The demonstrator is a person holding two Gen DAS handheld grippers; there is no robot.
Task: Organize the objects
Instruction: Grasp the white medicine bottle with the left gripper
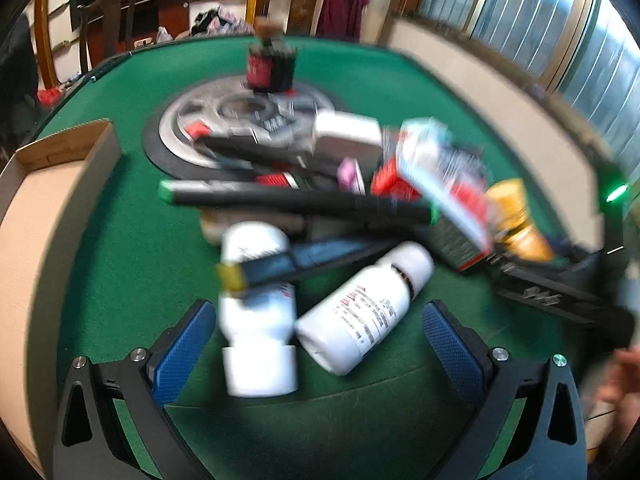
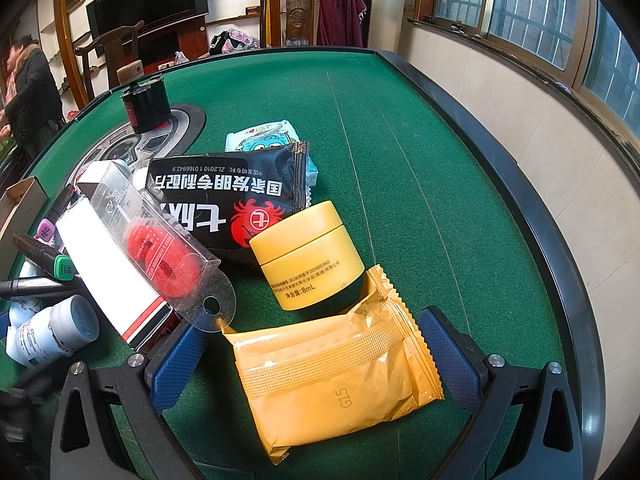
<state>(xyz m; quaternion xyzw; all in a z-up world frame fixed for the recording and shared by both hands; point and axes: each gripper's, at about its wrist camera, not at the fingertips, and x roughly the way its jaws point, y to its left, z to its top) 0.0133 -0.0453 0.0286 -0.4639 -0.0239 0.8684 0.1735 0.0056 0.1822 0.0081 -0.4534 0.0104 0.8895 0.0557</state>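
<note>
Sorting a heap of small things on the green tabletop (image 2: 400, 140).

Left tool (image 1: 320, 340) is spread apart, with two white bottles (image 1: 256, 320) lying between its fingers, unclamped; the view is blurred. Right tool (image 2: 316, 356) is also apart, around a yellow packet (image 2: 336, 376) that lies flat. Just beyond the packet stands a yellow jar (image 2: 308, 256), with a black sachet (image 2: 236, 200) behind the jar.
</note>
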